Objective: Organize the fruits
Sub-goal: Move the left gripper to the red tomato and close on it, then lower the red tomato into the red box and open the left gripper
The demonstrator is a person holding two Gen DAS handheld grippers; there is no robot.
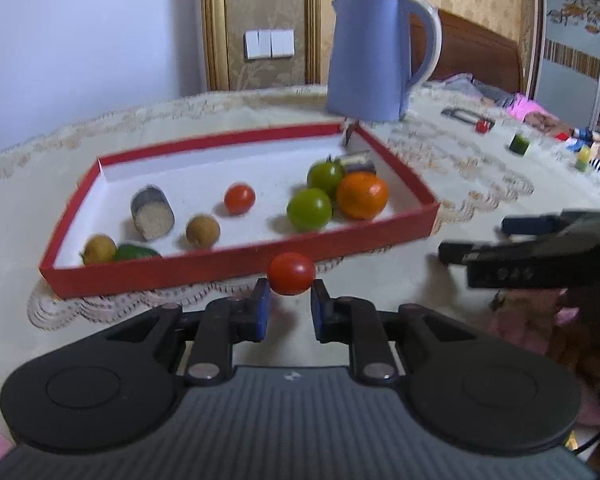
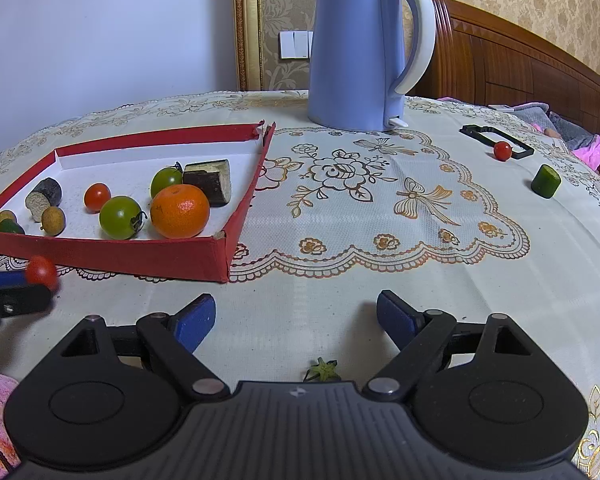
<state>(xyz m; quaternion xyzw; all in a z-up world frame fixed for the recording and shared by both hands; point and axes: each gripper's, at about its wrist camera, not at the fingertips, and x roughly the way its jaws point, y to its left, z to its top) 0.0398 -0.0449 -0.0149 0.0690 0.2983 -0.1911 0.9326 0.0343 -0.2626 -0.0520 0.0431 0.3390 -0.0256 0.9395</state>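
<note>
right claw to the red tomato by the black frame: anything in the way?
Right wrist view: only bare tablecloth lies between the open right claw and that red tomato. The kettle stands off to the left.

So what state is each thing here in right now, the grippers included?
left gripper: shut on the red cherry tomato, just outside the tray's near wall.
right gripper: open, empty.
red tray: open-topped, holding fruit and cut pieces.
orange: whole, in the tray.
blue kettle: upright, lid shut.
second red tomato: loose on the tablecloth.
green cut piece: upright on the tablecloth, outside the tray.
</note>
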